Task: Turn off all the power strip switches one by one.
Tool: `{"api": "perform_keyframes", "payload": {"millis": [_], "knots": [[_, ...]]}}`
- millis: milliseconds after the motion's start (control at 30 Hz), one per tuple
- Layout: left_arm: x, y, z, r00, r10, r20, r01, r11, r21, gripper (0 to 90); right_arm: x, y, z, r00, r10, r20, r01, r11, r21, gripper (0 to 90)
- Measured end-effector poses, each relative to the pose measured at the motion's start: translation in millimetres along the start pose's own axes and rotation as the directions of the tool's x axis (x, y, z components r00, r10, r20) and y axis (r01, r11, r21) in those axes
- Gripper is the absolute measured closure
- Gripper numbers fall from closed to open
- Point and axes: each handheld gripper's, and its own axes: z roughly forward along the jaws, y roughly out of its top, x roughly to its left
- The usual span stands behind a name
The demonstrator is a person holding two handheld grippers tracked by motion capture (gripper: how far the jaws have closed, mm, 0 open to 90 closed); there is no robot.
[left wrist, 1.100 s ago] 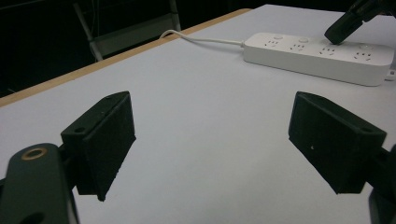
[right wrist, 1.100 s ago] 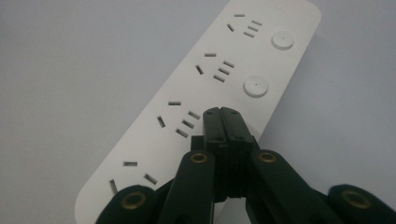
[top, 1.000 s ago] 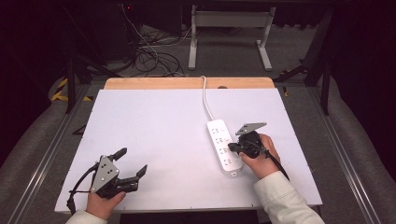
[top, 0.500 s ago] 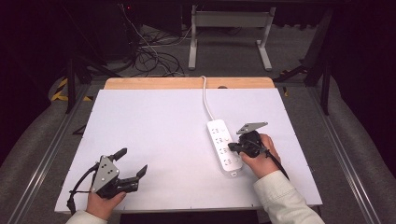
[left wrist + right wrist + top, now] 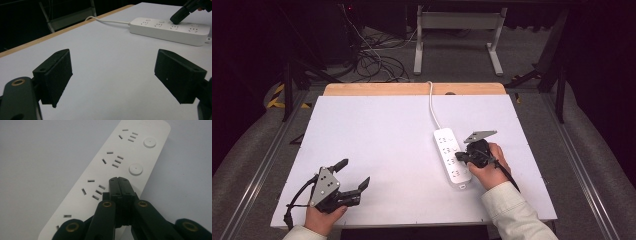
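— Where's the power strip (image 5: 452,158)?

— On the white table (image 5: 377,150), at about 3 o'clock from the middle, lying lengthwise away from the person. Its white cord (image 5: 432,107) runs off toward 12 o'clock, over the wooden far edge.

— And the right gripper (image 5: 460,157)?

— Right on top of it. In the right gripper view the two black jaws are pressed flat together with nothing between them, tips down on the strip (image 5: 117,162) beside the third set of sockets, about where that outlet's round button would sit. Two round buttons (image 5: 135,169) show farther up at 12 o'clock. The right hand (image 5: 489,167) sits at the strip's 3 o'clock side.

— The other one?

— The left gripper (image 5: 353,175) is well apart, down at 7 o'clock near the table's front edge, held in the left hand (image 5: 323,216). Its jaws are spread wide, with bare table between them, pointing toward 2 o'clock, at the strip (image 5: 172,30)
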Motion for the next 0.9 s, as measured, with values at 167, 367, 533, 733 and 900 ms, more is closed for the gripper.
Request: {"api": "perform_keyframes", "payload": {"millis": [167, 367, 533, 733, 900], "knots": [[1.1, -0.3, 0.2, 1.0, -0.001, -0.001, 0.001, 1.0, 0.002, 15.4, 2.1, -0.6, -0.2, 0.9999, -0.01, 0.014, 0.01, 1.0, -0.001, 90.0], [1.4, -0.4, -0.3, 1.0, -0.002, -0.002, 0.002, 1.0, 0.0, 15.3, 1.1, -7.8, -0.7, 1.0, 0.003, 0.005, -0.003, 0.999, -0.051, 90.0], [0.4, -0.3, -0.1, 1.0, -0.002, 0.0, 0.002, 1.0, 0.0, 15.3, 1.4, -10.5, -0.5, 0.9999, 0.014, 0.006, -0.013, 0.998, -0.062, 90.0], [1.2, -0.2, 0.3, 1.0, -0.004, -0.003, 0.004, 1.0, 0.001, 15.3, 6.9, -4.6, -10.2, 0.9987, -0.027, 0.044, 0.03, 0.997, -0.071, 90.0], [1.5, 0.0, 1.9, 1.0, 0.002, -0.006, -0.002, 1.0, 0.005, 15.3, 12.4, 5.4, -35.4, 0.999, -0.041, 0.017, 0.043, 0.983, -0.176, 90.0]]}}
